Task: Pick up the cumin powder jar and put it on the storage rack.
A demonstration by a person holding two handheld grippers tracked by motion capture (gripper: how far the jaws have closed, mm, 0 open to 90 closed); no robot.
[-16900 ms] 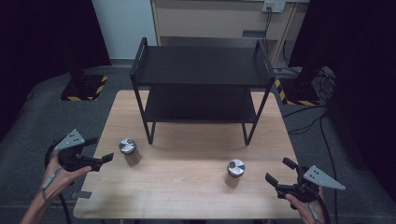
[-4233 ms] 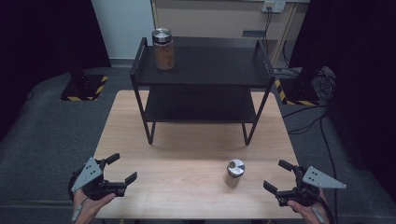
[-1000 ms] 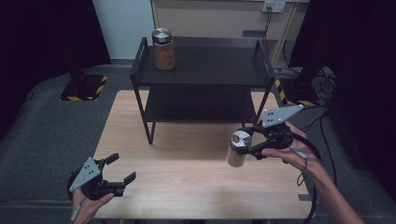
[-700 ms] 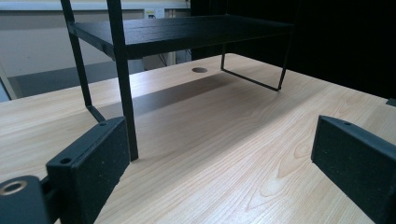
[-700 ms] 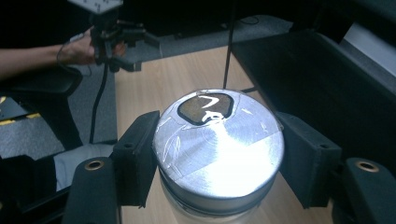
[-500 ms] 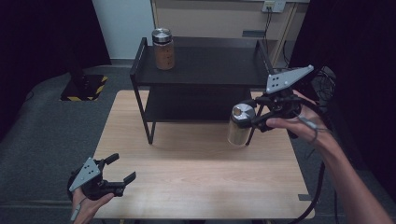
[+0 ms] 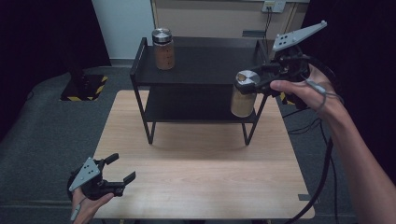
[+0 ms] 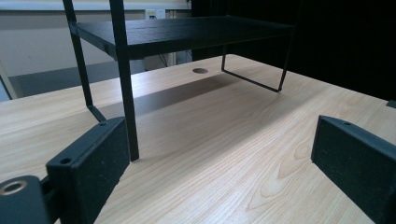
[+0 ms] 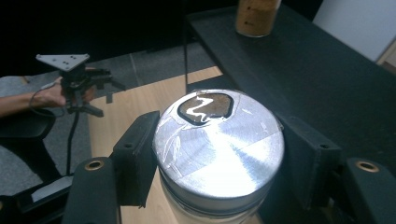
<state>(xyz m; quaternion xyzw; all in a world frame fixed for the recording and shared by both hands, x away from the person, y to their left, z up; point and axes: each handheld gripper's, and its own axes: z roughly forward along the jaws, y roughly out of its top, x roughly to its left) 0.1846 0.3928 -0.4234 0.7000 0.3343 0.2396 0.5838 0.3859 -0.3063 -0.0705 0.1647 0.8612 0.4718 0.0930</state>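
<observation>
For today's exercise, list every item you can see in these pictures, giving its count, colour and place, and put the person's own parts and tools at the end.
Jar on shelf: one, brown contents, silver lid, top shelf, left end.
Held jar: one, pale brown contents, silver lid, in the air by the rack's right end.
Rack: one, black, two shelves, far half of the table.
Table: one, light wood.
Marked floor plates: black with yellow stripes, beside the rack.
Left gripper: black, jaws open, low over the near left corner.
Right gripper: black, shut on the held jar.
Right forearm: one, at right.
</observation>
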